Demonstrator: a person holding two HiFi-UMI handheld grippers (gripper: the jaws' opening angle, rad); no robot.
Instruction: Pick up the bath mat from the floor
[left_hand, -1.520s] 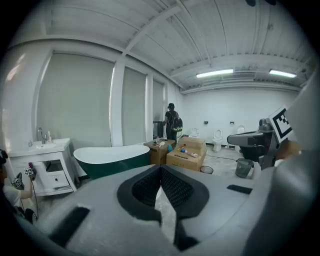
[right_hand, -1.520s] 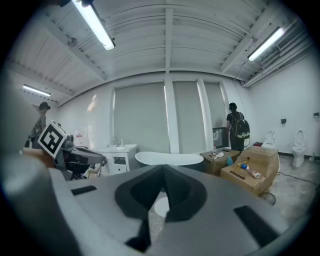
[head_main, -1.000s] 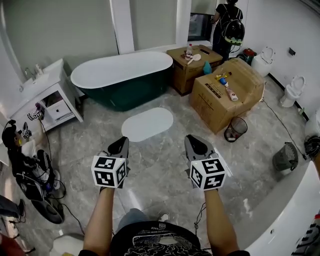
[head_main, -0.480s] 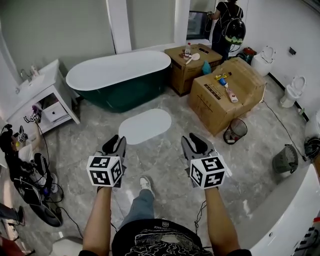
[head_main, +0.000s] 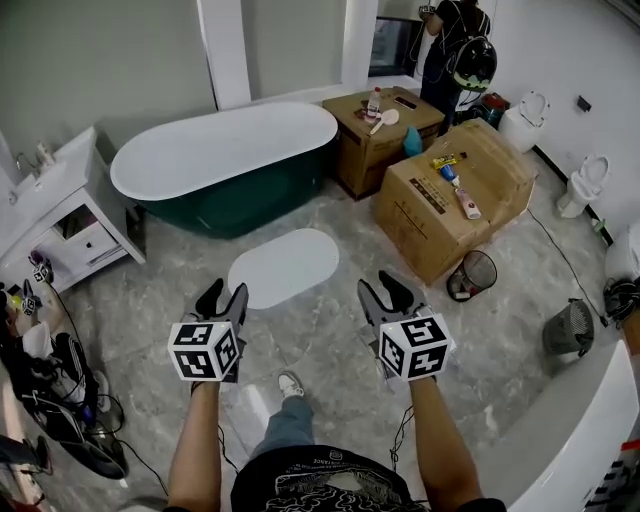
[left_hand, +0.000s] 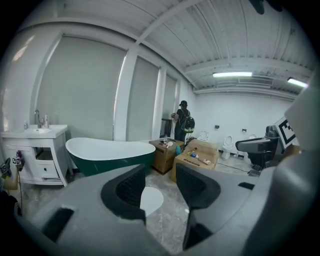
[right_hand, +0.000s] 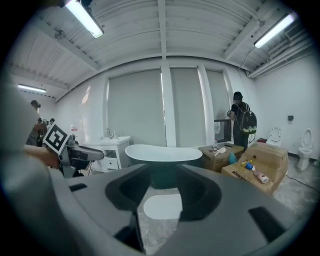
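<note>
A white oval bath mat (head_main: 283, 266) lies flat on the grey marble floor in front of the bathtub. It shows between the jaws as the bath mat (left_hand: 151, 200) in the left gripper view and the bath mat (right_hand: 163, 207) in the right gripper view. My left gripper (head_main: 222, 298) hovers just short of the mat's near left end, its jaws opening with nothing between them. My right gripper (head_main: 384, 291) is held to the right of the mat, its jaws opening too, also empty.
A green and white bathtub (head_main: 222, 160) stands behind the mat. Two cardboard boxes (head_main: 455, 195) with bottles on top sit to the right, with a wire bin (head_main: 472, 274) beside them. A white vanity (head_main: 52, 215) is at left. A person (head_main: 455, 50) stands at the back. My foot (head_main: 291, 384) is on the floor below.
Both grippers' jaws have parted from shut. I have stepped forward, so the mat and tub sit nearer and lower in the head view.
</note>
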